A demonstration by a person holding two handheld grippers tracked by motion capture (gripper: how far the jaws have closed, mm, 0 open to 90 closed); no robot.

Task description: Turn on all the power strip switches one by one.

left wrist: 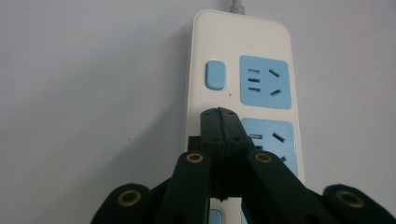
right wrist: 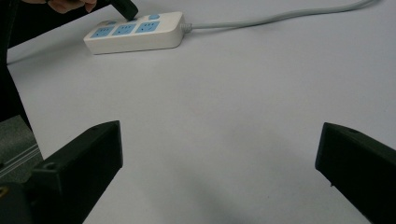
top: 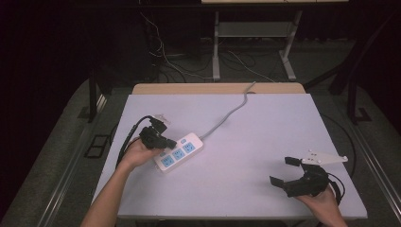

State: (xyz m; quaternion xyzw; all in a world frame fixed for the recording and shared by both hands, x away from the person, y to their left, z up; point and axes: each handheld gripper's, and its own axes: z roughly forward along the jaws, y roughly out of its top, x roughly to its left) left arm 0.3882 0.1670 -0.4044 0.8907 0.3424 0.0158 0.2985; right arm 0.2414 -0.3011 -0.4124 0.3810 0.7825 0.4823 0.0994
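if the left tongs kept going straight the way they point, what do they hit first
Probably the power strip: the shut left tongs aim at its white top, beside the blue switch. Whether the tips already touch it is unclear.

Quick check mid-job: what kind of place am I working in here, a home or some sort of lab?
Most likely a lab or recording room, not a home. A bare white table holds just a power strip, dark curtains close it in, and loose cables lie on the floor beside a metal stand.
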